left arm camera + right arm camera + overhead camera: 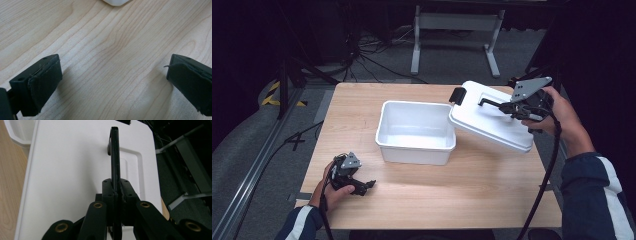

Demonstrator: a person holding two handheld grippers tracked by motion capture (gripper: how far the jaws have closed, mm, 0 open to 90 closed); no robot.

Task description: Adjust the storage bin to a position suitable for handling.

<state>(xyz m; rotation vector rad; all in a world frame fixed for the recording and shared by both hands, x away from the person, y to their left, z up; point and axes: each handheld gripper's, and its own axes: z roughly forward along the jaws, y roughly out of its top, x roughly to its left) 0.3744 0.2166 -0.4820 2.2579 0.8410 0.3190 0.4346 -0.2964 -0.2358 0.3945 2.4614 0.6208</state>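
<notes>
While right gripper [115, 192] clamps lid handle [114, 152], no writing legible.

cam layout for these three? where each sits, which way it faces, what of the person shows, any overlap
High view: above the person's side, facing forward and down on the light wooden table; both forearms, left tongs and right tongs show.
Left gripper view: on the left tongs, facing bare tabletop; its two open jaws show.
Right gripper view: on the right tongs, facing the white rectangular plastic lid; jaws shut on its black handle.
Shared: the high view also shows the lid and handle.
</notes>
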